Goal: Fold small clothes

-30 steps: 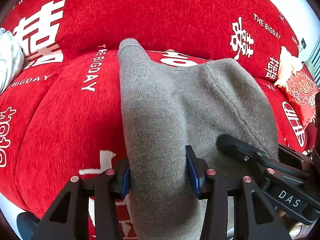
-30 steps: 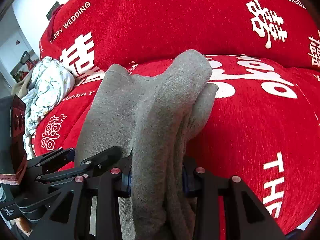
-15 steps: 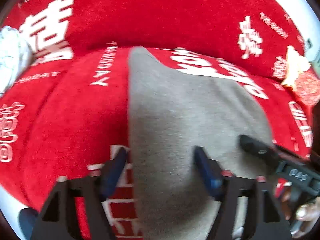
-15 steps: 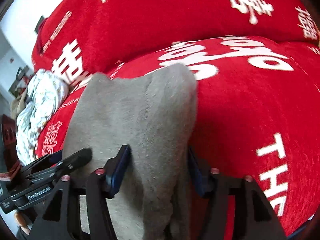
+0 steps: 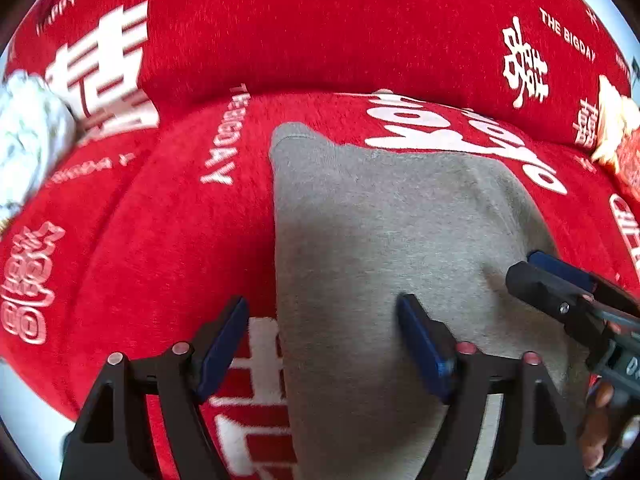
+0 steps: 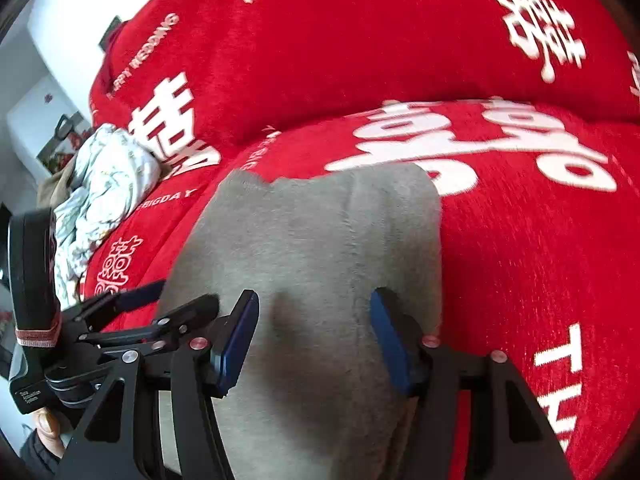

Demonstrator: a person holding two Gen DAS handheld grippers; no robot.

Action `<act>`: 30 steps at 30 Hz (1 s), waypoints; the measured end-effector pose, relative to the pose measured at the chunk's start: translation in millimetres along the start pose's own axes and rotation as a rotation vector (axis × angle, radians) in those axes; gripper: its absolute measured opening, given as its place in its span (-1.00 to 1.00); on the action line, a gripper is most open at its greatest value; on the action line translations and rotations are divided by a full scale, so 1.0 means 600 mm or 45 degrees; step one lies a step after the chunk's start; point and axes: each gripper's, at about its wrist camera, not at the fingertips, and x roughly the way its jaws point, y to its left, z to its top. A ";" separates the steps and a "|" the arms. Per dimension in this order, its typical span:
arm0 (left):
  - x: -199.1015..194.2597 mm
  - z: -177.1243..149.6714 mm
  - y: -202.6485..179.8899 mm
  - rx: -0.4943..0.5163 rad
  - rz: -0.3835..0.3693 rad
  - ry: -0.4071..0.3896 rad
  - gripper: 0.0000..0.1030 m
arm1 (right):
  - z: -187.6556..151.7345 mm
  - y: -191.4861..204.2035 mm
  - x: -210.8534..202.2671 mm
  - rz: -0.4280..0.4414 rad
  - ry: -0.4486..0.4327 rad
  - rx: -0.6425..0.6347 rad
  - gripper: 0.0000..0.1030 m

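Both tools stand with jaws apart and hold nothing: the left tool (image 5: 322, 344) straddles the left edge of the grey garment (image 5: 384, 248), the right tool (image 6: 314, 338) its right side. The garment lies flat on the red sofa seat (image 5: 160, 240), running off over the front edge. Its overhanging part is out of view, and its weight could drag the fold loose.

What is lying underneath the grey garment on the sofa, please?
The grey garment lies flat on the red printed sofa cover, whose white lettering runs under its far and near edges. Whatever print, or anything else, lies beneath its middle is covered.
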 end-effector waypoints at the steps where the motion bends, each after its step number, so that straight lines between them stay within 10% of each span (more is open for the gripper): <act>1: 0.004 0.000 0.006 -0.016 0.000 0.000 0.75 | 0.001 -0.008 0.000 0.018 -0.013 0.019 0.16; 10: -0.062 -0.045 0.005 0.019 0.034 -0.105 0.75 | -0.086 0.049 -0.099 0.096 -0.080 -0.177 0.28; 15: -0.078 -0.075 -0.004 0.044 0.081 -0.131 0.75 | -0.158 0.031 -0.074 -0.046 0.012 -0.176 0.34; 22: -0.158 -0.108 -0.017 0.057 0.077 -0.266 0.75 | -0.179 0.081 -0.152 -0.323 -0.169 -0.272 0.57; 30: -0.209 -0.129 -0.018 0.014 0.064 -0.317 0.75 | -0.176 0.118 -0.179 -0.376 -0.215 -0.280 0.60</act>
